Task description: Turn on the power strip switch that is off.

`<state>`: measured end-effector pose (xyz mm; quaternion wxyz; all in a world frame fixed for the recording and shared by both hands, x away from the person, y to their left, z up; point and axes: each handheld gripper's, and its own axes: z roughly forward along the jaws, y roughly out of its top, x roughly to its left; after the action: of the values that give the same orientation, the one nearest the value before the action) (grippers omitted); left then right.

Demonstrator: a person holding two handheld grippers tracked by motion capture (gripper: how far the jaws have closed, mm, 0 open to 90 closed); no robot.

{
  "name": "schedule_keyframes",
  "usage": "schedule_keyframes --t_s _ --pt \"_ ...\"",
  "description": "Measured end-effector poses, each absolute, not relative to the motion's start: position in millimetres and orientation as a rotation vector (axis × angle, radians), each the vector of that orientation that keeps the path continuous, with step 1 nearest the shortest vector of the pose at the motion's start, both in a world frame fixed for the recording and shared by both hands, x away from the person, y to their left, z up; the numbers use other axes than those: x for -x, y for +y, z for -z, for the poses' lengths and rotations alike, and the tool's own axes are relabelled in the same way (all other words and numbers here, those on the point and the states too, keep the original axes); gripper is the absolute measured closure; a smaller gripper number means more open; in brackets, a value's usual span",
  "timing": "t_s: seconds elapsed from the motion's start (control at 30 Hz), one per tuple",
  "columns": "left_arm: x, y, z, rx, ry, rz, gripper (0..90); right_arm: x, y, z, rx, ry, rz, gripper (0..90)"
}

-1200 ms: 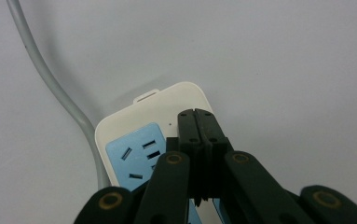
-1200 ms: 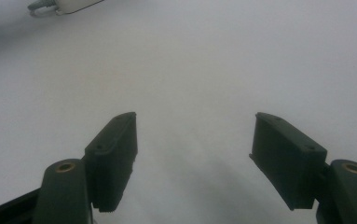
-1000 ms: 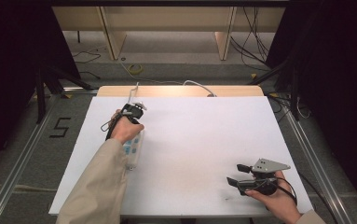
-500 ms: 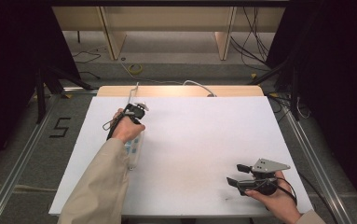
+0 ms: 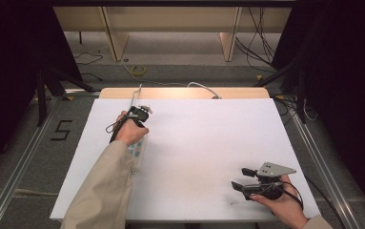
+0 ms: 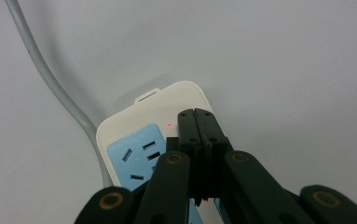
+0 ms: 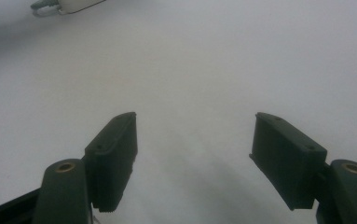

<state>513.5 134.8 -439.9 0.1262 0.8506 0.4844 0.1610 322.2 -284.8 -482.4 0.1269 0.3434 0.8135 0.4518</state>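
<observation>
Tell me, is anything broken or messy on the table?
Nothing stands out. The power strip lies flat on the white table, its red light on, with the shut left gripper over it. The right gripper is open.

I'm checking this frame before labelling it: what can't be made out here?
- Power strip: its near end is hidden behind the shut left gripper in the left gripper view; the forearm covers part in the high view.
- Whether the tips touch the strip: cannot tell.
- Right gripper, open: what lies beneath is blurred.
</observation>
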Motion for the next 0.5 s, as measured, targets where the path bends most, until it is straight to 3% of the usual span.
schedule_keyframes --t_s 0.5 --pt "-512.1 139.5 439.8 -2.43 1.428 -0.439 89.8 -322.8 -285.6 482.3 -1.007 2.361 -1.319 31.8"
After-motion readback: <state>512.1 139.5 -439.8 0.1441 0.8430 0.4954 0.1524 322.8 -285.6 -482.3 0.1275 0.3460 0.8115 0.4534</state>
